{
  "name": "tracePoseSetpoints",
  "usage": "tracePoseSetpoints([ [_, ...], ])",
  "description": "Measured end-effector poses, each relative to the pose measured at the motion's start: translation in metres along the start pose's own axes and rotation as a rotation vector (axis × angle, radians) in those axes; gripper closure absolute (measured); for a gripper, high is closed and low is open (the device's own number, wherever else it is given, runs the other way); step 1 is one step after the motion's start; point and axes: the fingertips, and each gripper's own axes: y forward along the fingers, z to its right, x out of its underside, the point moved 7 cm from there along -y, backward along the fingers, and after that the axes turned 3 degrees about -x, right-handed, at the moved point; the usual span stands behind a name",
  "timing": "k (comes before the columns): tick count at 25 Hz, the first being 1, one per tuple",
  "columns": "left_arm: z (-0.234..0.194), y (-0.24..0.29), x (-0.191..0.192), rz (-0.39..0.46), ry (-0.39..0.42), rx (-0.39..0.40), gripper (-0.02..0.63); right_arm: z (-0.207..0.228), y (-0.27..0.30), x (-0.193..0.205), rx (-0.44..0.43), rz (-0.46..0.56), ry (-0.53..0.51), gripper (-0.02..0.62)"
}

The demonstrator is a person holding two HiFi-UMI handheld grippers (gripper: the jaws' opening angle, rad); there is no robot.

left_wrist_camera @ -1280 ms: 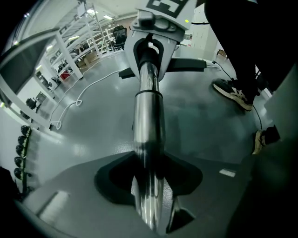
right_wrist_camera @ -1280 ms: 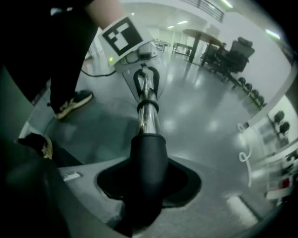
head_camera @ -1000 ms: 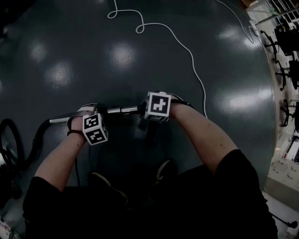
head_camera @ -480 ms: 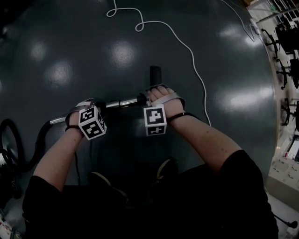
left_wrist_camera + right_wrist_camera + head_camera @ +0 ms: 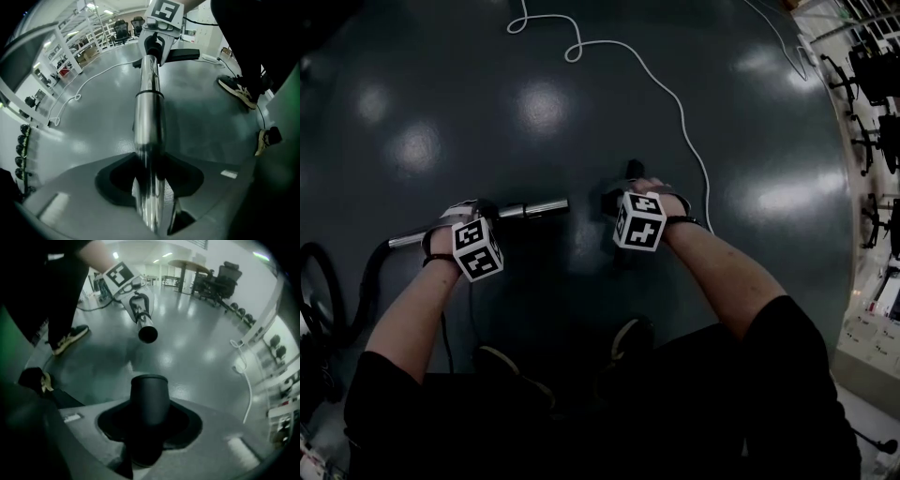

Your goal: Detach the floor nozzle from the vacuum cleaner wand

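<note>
Inspector: Condition of wand [image 5: 534, 207] and floor nozzle [image 5: 149, 399]?

Technician: Separated. The wand is a polished chrome tube with a thin band round it. Its open round end faces the nozzle across a clear gap. The nozzle shows as a matt black, slightly tapered neck with an open mouth.

Inspector: Grip on each part?

Technician: The left gripper [image 5: 149, 187] has its jaws clamped on the chrome tube, which runs out between them toward the other hand. The right gripper [image 5: 147, 427] has its jaws closed round the black neck. Both parts are held above the floor [image 5: 581, 112], just ahead of the person's shoes [image 5: 630, 337], wand at the person's left, nozzle at the right.

Inspector: Surface and room?

Technician: The floor is dark grey, smooth and glossy, with ceiling lights mirrored in it. A white cable [image 5: 675, 103] snakes across it beyond the grippers. A black hose [image 5: 366, 291] curves away from the wand's far end at the person's left. Office chairs [image 5: 225, 280] stand along one side of the room and shelving [image 5: 79, 33] along another.
</note>
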Motion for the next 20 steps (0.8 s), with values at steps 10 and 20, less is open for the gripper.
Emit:
tracePoseSetpoints([
  [10, 0.021, 0.041, -0.003, -0.101, 0.053, 0.012, 0.437, -0.009, 0.047, -0.022, 0.139, 0.054, -0.092, 0.465],
  [20, 0.035, 0.063, -0.001, -0.135, 0.084, 0.047, 0.436, -0.024, 0.073, -0.011, 0.126, 0.001, -0.14, 0.466],
])
